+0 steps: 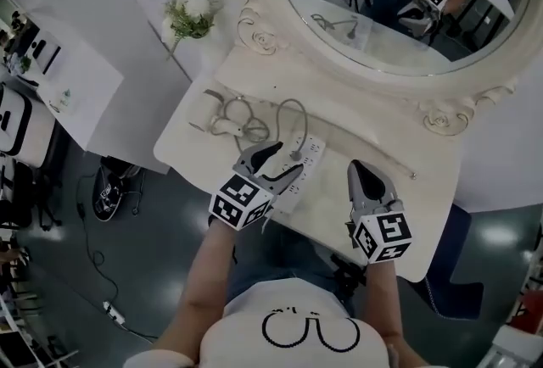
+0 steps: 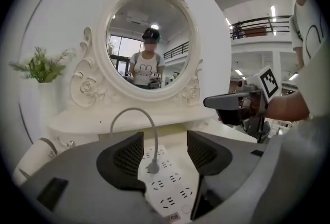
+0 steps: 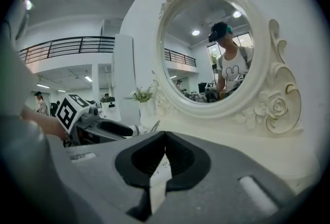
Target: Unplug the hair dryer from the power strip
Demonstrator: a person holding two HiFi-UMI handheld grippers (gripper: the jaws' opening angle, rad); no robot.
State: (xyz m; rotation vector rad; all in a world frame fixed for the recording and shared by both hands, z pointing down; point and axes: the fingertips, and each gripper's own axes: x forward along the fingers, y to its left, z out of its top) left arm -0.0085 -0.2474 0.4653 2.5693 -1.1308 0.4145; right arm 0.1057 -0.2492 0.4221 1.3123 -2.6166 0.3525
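The left gripper (image 2: 165, 153) has its 2 jaws wide apart, and its own view shows the grey plug (image 2: 153, 168) standing between them in a socket of the white strip (image 2: 172, 187), neither pad touching it. From the plug the grey cord (image 2: 135, 112) arches up and back toward the table's rear edge. The right gripper (image 3: 164, 140) has its jaws closed tip to tip with nothing held; through the slot below them only a sliver of the strip shows. The head view gives what neither gripper view does: the strip lies slantwise on the cream table (image 1: 399, 231), the left gripper is over its near end, the right gripper is over bare tabletop just to the strip's right, and the cord runs in loops to the dryer (image 1: 204, 112) lying at the table's left end, well apart from both grippers (so the dryer remains plugged in). Each gripper view catches the other gripper from the side, with its marker cube. Behind the table stands an oval mirror (image 1: 382, 2) in a carved frame, reflecting the person and both cubes, and a small bunch of flowers (image 1: 191, 14) sits to its left.
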